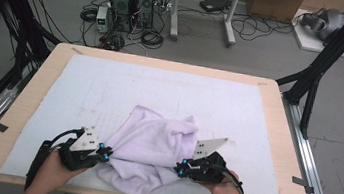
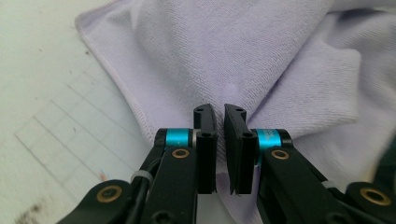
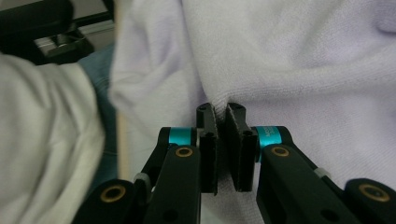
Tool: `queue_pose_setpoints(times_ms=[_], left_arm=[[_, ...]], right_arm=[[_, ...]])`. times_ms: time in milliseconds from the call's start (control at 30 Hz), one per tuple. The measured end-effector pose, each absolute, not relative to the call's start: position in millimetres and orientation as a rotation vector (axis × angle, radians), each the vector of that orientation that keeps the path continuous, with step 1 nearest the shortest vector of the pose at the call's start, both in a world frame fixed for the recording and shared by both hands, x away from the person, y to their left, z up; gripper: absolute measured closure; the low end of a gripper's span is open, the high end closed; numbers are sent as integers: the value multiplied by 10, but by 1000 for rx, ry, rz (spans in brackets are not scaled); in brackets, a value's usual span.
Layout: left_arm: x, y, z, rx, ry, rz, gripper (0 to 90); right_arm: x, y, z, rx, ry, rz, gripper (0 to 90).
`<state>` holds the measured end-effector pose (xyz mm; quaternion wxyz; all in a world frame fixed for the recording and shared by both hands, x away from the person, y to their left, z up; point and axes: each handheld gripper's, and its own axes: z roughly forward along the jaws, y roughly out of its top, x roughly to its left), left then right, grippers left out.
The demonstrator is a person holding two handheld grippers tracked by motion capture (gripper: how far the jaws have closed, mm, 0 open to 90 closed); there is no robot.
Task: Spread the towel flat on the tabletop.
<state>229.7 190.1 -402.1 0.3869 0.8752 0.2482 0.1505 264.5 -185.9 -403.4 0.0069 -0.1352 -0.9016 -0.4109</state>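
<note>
A lavender towel [image 1: 153, 147] lies crumpled on the white mat, near the table's front edge. My left gripper [image 1: 105, 155] meets its left side, and the left gripper view shows the jaws of the left gripper [image 2: 219, 116] pinched on a fold of the towel [image 2: 261, 60]. My right gripper [image 1: 180, 169] meets the towel's right side. In the right gripper view the right gripper [image 3: 220, 114] is likewise pinched on a ridge of the towel [image 3: 299, 65]. A hand holds each gripper from the bottom edge of the high view.
A white gridded mat [image 1: 126, 83] covers most of the wooden table [image 1: 35, 84]. Black frame struts [image 1: 314, 75] stand at both sides. Computer towers [image 1: 132, 3] and cables sit on the floor beyond. A pale sleeve [image 3: 42, 140] shows left in the right gripper view.
</note>
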Motion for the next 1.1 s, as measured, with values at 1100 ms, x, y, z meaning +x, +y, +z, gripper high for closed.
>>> queue_pose_setpoints(times_ms=[1100], left_arm=[[3125,1598,-4286,2298,626,365,844]], right_arm=[[3161,-2007,-4221,-705,-2947,-1154,838]])
